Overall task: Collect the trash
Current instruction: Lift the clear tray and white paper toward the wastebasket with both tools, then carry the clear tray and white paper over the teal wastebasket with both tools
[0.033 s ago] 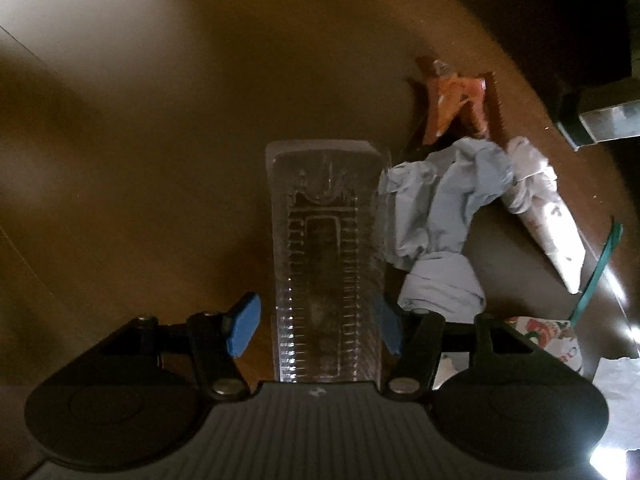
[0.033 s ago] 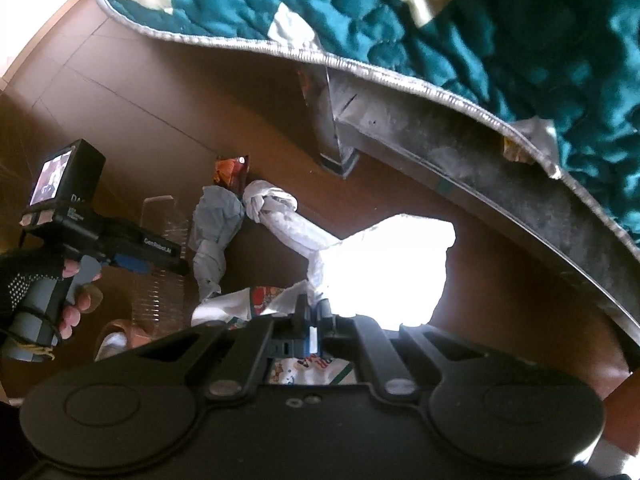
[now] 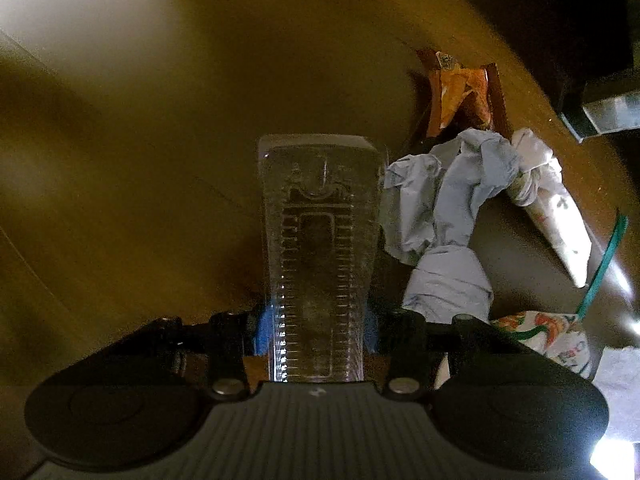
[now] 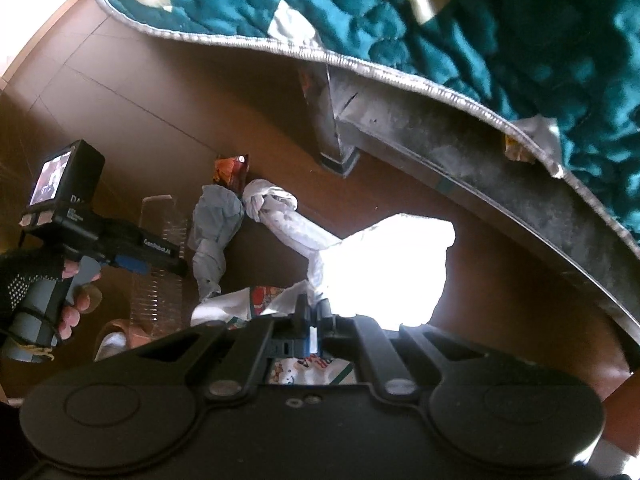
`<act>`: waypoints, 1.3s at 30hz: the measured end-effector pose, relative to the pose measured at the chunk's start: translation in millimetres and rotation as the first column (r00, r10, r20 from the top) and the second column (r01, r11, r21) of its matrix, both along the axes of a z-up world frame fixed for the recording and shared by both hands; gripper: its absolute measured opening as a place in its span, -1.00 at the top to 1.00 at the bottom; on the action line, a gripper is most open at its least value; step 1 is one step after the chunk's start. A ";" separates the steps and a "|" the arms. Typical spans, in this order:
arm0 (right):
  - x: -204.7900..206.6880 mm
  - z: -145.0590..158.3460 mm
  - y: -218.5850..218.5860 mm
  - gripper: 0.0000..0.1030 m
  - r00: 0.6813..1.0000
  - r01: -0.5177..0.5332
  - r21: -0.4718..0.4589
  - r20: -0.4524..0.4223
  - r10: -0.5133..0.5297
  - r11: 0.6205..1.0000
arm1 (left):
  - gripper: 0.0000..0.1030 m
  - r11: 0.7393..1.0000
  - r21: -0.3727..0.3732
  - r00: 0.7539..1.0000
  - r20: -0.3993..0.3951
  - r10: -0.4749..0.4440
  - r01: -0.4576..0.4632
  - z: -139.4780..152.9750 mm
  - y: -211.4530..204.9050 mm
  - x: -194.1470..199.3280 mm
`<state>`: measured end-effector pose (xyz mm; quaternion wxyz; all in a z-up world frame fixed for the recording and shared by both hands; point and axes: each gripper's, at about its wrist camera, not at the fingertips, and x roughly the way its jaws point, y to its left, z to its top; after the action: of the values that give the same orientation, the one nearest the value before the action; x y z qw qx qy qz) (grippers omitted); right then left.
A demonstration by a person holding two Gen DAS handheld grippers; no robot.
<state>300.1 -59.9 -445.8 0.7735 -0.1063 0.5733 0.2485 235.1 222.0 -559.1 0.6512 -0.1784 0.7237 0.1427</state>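
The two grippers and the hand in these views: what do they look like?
The left gripper is black with blue finger pads, round black discs, a grey ribbed base, a grey handle, white lettering and a small screen. The hand wears a black dotted fingerless glove. The right gripper is black with blue parts.

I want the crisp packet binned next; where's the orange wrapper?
On the floor: upper right in the left wrist view, the orange wrapper lies just beyond the blue-grey rag.
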 end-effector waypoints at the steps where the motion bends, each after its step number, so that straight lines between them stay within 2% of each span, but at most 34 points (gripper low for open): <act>1: -0.2 -0.5 0.9 0.96 1.000 -0.002 -0.001 0.000 0.002 1.000 | 0.21 1.000 0.003 1.000 0.006 -0.007 0.007 1.2 -0.5 -0.6; 5: -1.1 3.6 3.8 0.96 1.000 -0.006 0.001 0.007 0.006 1.000 | 0.23 1.000 0.007 1.000 0.025 -0.008 0.007 11.1 -2.7 -5.4; 9: -6.3 20.2 2.9 0.96 0.999 -0.004 0.015 0.035 0.004 1.000 | 0.23 1.000 0.014 0.998 0.060 0.003 -0.004 37.4 9.5 -10.7; 15: -22.8 66.8 -6.0 0.96 0.994 0.009 0.060 0.112 -0.016 0.998 | 0.23 0.999 0.002 0.985 0.169 0.039 -0.040 103.2 25.0 -11.7; 20: -45.7 115.8 -18.1 0.96 0.981 0.005 0.105 0.191 -0.025 0.994 | 0.23 0.998 -0.033 0.958 0.282 0.057 -0.049 177.7 34.4 -3.0; 22: -55.9 136.3 -23.6 0.96 0.974 -0.002 0.121 0.226 -0.025 0.993 | 0.23 0.999 -0.027 0.939 0.341 0.038 -0.030 212.2 33.2 2.5; 25: -71.8 166.8 -31.5 0.96 0.958 -0.006 0.143 0.284 -0.035 0.990 | 0.23 0.999 0.032 0.905 0.425 -0.035 0.023 263.5 29.3 7.8; 30: -95.9 217.2 -48.3 0.96 0.924 -0.004 0.195 0.376 -0.071 0.981 | 0.23 0.997 0.072 0.837 0.543 -0.063 0.029 347.2 26.3 8.7; 35: -118.3 266.1 -64.4 0.96 0.893 -0.018 0.229 0.441 -0.087 0.973 | 0.23 0.996 0.074 0.769 0.633 -0.082 0.046 425.9 10.7 0.6; 39: -134.2 303.8 -74.8 0.96 0.867 -0.060 0.242 0.493 -0.070 0.968 | 0.22 0.991 0.098 0.715 0.686 -0.134 0.092 477.7 -14.7 -7.2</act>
<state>165.9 -134.7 -142.1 0.9028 -0.0673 0.3188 0.2807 228.0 207.4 -81.4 0.8861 -0.1559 0.4341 0.0463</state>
